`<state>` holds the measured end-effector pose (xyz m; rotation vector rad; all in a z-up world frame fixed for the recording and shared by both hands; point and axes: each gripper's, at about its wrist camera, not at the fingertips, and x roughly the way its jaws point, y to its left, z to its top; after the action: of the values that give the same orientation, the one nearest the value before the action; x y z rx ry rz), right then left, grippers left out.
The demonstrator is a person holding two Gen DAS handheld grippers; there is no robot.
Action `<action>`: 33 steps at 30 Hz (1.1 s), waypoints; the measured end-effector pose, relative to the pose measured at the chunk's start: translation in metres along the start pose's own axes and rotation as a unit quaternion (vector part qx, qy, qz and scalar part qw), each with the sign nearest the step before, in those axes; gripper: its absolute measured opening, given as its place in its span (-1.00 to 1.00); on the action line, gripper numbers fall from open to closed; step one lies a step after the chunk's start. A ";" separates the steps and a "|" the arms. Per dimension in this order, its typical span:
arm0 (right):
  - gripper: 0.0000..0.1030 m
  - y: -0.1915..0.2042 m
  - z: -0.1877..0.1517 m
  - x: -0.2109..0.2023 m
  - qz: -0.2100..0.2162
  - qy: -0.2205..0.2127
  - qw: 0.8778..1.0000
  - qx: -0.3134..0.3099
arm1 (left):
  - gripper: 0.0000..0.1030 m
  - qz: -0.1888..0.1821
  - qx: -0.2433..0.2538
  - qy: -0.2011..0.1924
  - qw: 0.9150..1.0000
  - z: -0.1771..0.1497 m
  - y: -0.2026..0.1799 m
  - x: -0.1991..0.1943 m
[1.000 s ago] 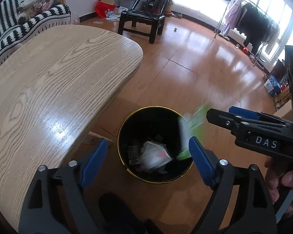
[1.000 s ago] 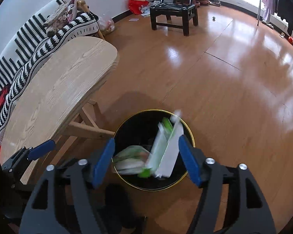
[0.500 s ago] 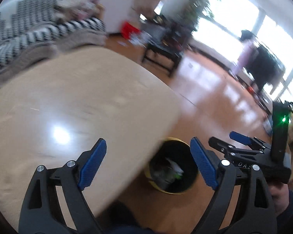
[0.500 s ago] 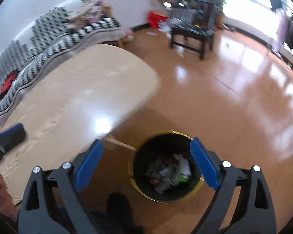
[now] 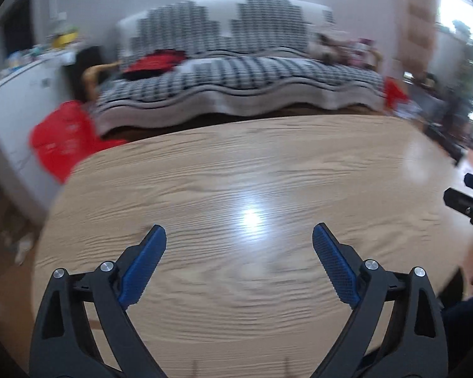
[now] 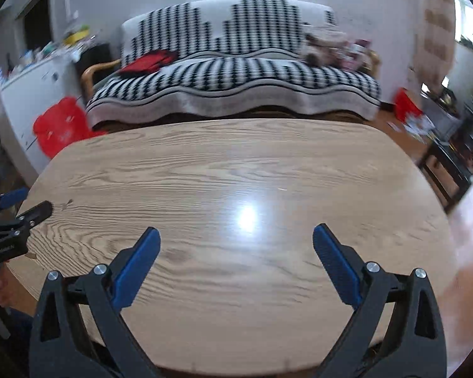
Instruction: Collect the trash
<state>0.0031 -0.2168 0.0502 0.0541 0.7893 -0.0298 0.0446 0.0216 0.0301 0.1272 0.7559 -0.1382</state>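
While both cameras looked across the table [image 6: 236, 163], a white cabinet [image 6: 31, 94] stood at the far left, about ten o'clock, its top cluttered (too blurred to name the items). A red bag [image 6: 60, 126] sat against the cabinet, beside the sofa's [image 6: 233, 75] left end. The left gripper [image 5: 239, 239] hung above the table's near half, its blue pads [image 5: 143, 264] spread wide with nothing between them. In the right wrist view the same tool [image 6: 6, 214] showed at nine o'clock, poking in over the table's left edge.

At twelve o'clock the sofa, under a black-and-white cover, ran along the wall behind the table, with a red cushion [image 6: 148, 61] on its left part and a blurred heap of soft things [image 6: 331, 48] toward its right end. A ceiling light glinted off the wood near the centre.

The right gripper [image 6: 236, 241] hovered over the table too, its jaws equally wide apart and holding nothing; in the left wrist view its tip [image 5: 466, 204] entered at three o'clock. Farther right, about two o'clock, stood another red bag [image 6: 406, 104], scattered papers on the floor, and a dark chair [image 6: 451, 163]. No trash lay on the wood, and the bin was outside both views.
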 end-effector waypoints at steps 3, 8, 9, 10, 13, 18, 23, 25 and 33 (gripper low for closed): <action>0.82 0.024 -0.004 0.024 0.032 0.005 0.999 -0.001 | 0.78 0.021 -0.039 -0.016 0.999 -0.015 0.025 -0.002; 0.82 0.050 -0.029 0.063 0.007 0.057 0.997 -0.042 | 0.83 0.006 -0.062 -0.014 0.998 -0.028 0.032 0.003; 0.82 0.057 -0.028 0.067 0.001 0.061 0.997 -0.051 | 0.84 0.009 -0.059 -0.014 0.998 -0.028 0.031 0.004; 0.82 0.060 -0.030 0.067 -0.003 0.056 0.997 -0.058 | 0.84 0.011 -0.052 -0.008 0.999 -0.029 0.026 0.006; 0.82 0.059 -0.031 0.066 0.007 0.054 0.997 -0.048 | 0.84 -0.019 -0.057 0.009 0.998 -0.031 0.023 0.010; 0.82 0.044 -0.034 0.064 0.006 0.056 0.998 -0.029 | 0.84 -0.008 -0.041 0.018 0.999 -0.031 0.013 0.015; 0.82 0.035 -0.037 0.058 0.016 0.058 0.998 -0.014 | 0.84 -0.013 -0.047 0.025 0.998 -0.034 0.015 0.017; 0.82 0.033 -0.037 0.058 0.014 0.059 0.998 -0.011 | 0.83 -0.014 -0.051 0.028 0.998 -0.034 0.015 0.018; 0.82 0.031 -0.038 0.059 0.014 0.062 0.998 -0.005 | 0.83 -0.017 -0.057 0.027 0.998 -0.036 0.017 0.017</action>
<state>0.0192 -0.1843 -0.0171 0.0569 0.9124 0.0035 0.0359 0.0430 -0.0066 0.0110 0.8185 -0.1236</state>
